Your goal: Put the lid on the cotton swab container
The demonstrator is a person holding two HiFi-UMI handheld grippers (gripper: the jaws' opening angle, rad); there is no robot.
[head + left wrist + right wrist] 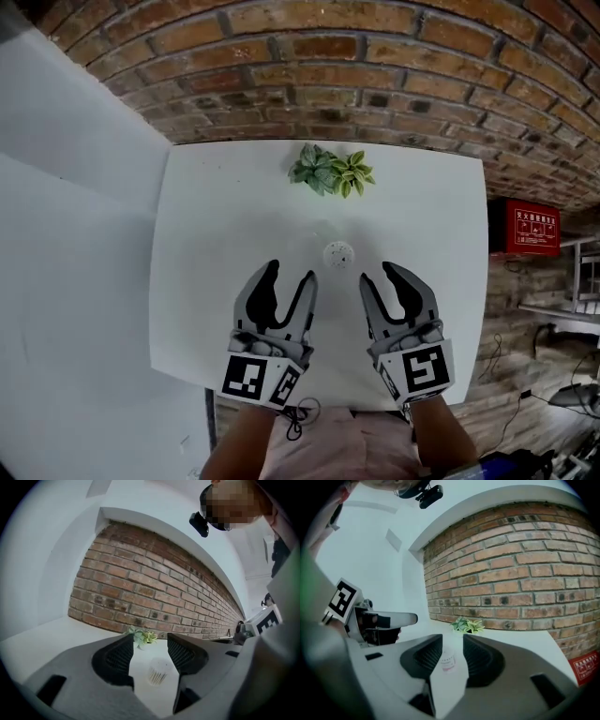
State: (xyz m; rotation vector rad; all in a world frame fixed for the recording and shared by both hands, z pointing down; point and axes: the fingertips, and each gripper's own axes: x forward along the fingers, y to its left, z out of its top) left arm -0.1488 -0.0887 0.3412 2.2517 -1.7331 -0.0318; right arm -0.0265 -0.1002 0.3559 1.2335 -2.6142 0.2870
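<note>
Left claw [291, 272]: jaws apart, nothing between the ribbed black pads [119, 657]; the body is a smooth grey shell with a marker cube at its rear. Right claw [378, 272]: jaws likewise apart and empty, of the same build, level with the left claw and just beside it. Both hang over the near part of a matt white table [202, 281] with rounded corners. The container [338, 253], a small round cylinder, stands upright on the table just ahead of both claws, in line with the gap between them and touched by neither. In the left gripper view it shows through that claw's gap as a clear wall with thin swab sticks inside; in the right gripper view it shows a pale side with a pinkish label. Whether the lid sits on it cannot be told. Farther ahead of the claws, at the table's far edge, is a small plant [330, 171] with pointed green and yellow-green leaves. Behind it runs a rough red-brown brick wall [375, 66]. A red sign [532, 228] hangs well off to the right claw's outer side.
</note>
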